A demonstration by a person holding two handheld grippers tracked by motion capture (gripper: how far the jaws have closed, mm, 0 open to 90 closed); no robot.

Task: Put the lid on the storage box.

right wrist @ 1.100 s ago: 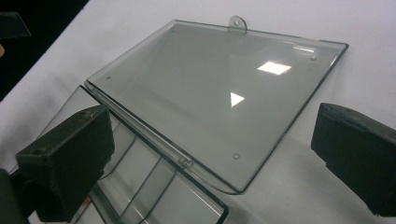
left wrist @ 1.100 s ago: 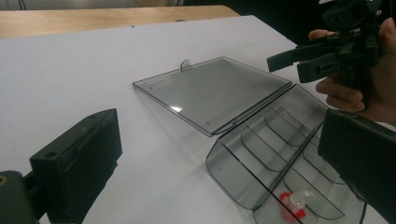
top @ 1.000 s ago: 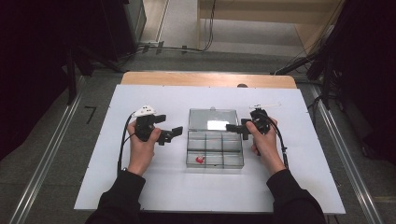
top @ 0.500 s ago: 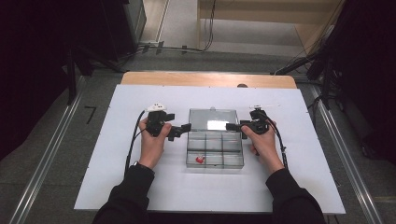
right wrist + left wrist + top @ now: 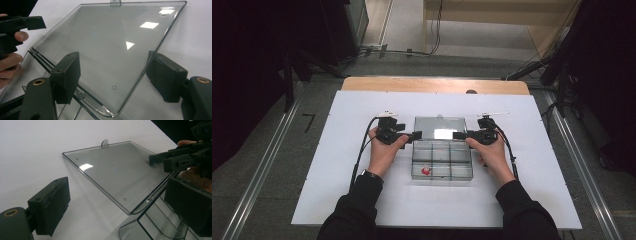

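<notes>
**Two grippers closing in on the open lid**

Two sets of jaws are meeting the clear box from opposite sides. Your right gripper (image 5: 113,77) has just been closing, and its jaws are straddling the near corner of the raised lid (image 5: 107,45), one pad over the hinge side, the other just off the side edge; neither is pressing yet. Your left gripper (image 5: 120,207) is standing wide, having just narrowed a little, with the lid's other corner sitting between its jaws, untouched. From above, the compartment box (image 5: 442,160) is lying mid-table on the white board (image 5: 337,150), lid tilted back, a small red piece (image 5: 426,171) resting in a near-left compartment.
</notes>
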